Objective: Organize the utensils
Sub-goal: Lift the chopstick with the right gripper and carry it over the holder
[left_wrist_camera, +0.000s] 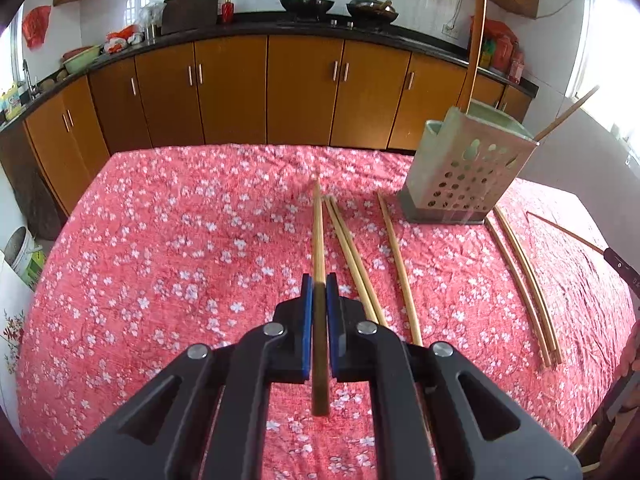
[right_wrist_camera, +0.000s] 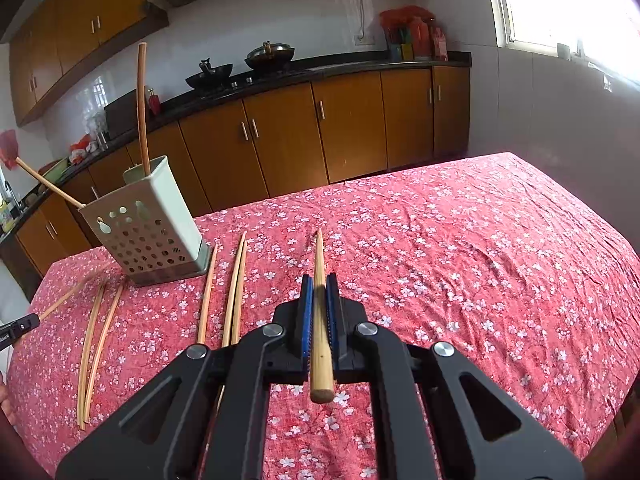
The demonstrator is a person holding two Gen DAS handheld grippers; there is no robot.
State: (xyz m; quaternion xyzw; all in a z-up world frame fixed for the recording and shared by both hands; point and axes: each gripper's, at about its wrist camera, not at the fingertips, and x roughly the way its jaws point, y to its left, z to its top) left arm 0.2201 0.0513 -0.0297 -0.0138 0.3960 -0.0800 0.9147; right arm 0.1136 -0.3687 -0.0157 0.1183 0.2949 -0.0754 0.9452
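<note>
My left gripper (left_wrist_camera: 319,280) is shut on a wooden chopstick (left_wrist_camera: 318,232), held off the red floral tablecloth (left_wrist_camera: 160,240) and pointing away from me. My right gripper (right_wrist_camera: 319,280) is shut on another chopstick (right_wrist_camera: 319,252) the same way. A pale perforated utensil holder (left_wrist_camera: 464,176) (right_wrist_camera: 152,232) stands on the cloth between the two grippers, with two chopsticks (left_wrist_camera: 478,48) (right_wrist_camera: 142,112) standing in it. Several loose chopsticks (left_wrist_camera: 352,256) (right_wrist_camera: 236,292) lie on the cloth beside the holder. Each gripper shows at the edge of the other's view.
Beyond the table's far edge runs a kitchen counter (left_wrist_camera: 256,24) with two woks (left_wrist_camera: 307,3) over brown cabinets (right_wrist_camera: 288,136). A bucket (left_wrist_camera: 20,248) sits on the floor at the left. A bright window (right_wrist_camera: 560,4) is at the right.
</note>
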